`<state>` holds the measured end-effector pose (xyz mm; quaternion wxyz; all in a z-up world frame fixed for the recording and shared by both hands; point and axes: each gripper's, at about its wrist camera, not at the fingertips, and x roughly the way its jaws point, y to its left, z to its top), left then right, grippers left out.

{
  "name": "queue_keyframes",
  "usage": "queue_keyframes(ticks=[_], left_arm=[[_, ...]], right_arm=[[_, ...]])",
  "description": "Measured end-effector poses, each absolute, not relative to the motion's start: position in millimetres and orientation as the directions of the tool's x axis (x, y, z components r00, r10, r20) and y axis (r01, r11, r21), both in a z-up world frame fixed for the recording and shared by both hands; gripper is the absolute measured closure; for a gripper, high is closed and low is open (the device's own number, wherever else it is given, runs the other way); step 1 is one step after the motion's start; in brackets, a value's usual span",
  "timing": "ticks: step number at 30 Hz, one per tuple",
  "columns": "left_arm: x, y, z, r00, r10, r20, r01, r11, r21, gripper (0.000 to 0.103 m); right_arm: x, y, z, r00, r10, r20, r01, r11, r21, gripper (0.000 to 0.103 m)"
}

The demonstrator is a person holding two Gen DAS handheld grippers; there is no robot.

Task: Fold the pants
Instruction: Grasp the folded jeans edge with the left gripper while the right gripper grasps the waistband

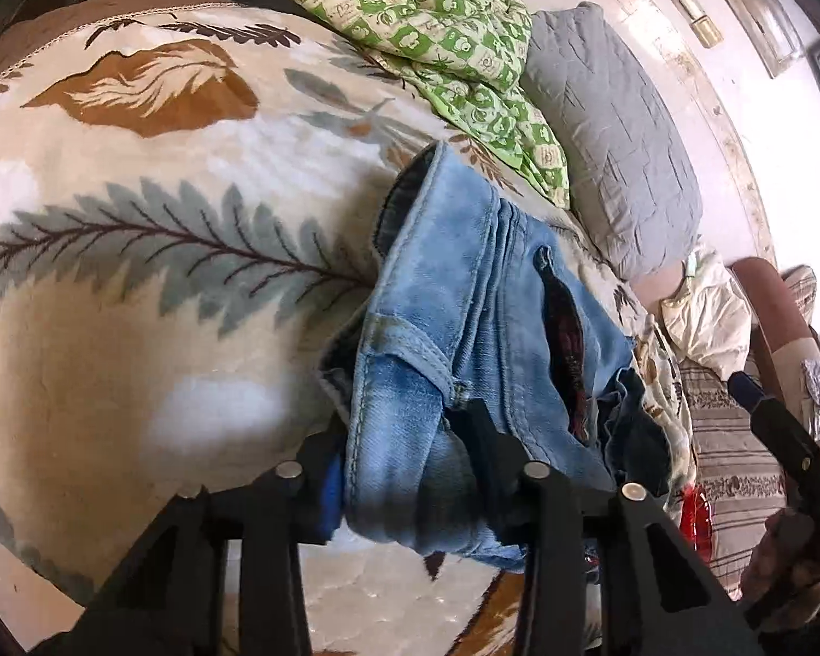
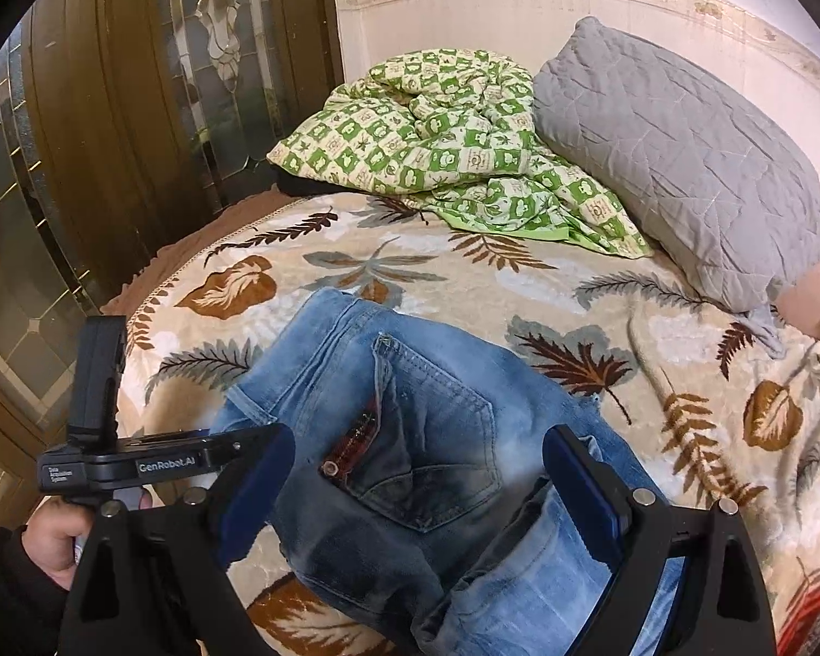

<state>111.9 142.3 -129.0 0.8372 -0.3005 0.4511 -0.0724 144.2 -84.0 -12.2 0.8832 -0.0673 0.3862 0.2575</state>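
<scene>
Pants (image 1: 454,328) pinched in left hand-held gripper (image 1: 404,437); right hand-held gripper (image 2: 415,470) gapes wide.

A green checked quilt (image 2: 454,153) lies beside a grey pillow (image 2: 678,164) on the leaf-patterned blanket (image 2: 601,295).

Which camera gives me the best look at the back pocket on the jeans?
The right wrist view. The back pocket lies flat and face-on between the open right gripper, stitching and outline complete. The left wrist view shows the jeans bunched in the left gripper, with only a dark pocket slit edge-on.
</scene>
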Motion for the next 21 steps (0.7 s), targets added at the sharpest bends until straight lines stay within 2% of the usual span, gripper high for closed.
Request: queue_keyframes(ticks=[7, 9, 11, 12, 16, 21], left_arm=[[113.1, 147.5, -128.8, 0.564, -0.420, -0.711, -0.138, 0.801, -0.582, 0.063], [116.7, 149.6, -128.8, 0.557, -0.438, -0.706, -0.135, 0.790, -0.597, 0.061], [116.3, 155.5, -124.5, 0.555, -0.461, -0.692, -0.135, 0.771, -0.622, 0.048], [117.0, 159.1, -121.4, 0.556, -0.472, -0.684, -0.134, 0.761, -0.635, 0.046], [130.3, 170.7, -101.0, 0.578, -0.431, -0.692, -0.110, 0.800, -0.590, 0.030], [165.9, 176.3, -89.8, 0.532, -0.457, -0.713, -0.072, 0.815, -0.576, 0.027]], right_arm=[[147.2, -71.4, -23.0, 0.524, 0.410, -0.747, -0.534, 0.841, 0.088, 0.009], [145.8, -66.4, -25.6, 0.514, 0.409, -0.754, -0.547, 0.833, 0.079, 0.009], [142.2, -60.1, -27.6, 0.504, 0.413, -0.758, -0.572, 0.818, 0.064, 0.009], [140.2, -57.7, -28.0, 0.503, 0.413, -0.759, -0.580, 0.812, 0.057, 0.009], [125.1, -45.3, -32.7, 0.495, 0.419, -0.761, -0.623, 0.781, 0.024, 0.009], [96.8, -18.7, -51.6, 0.483, 0.402, -0.778, -0.680, 0.732, -0.044, 0.009]])
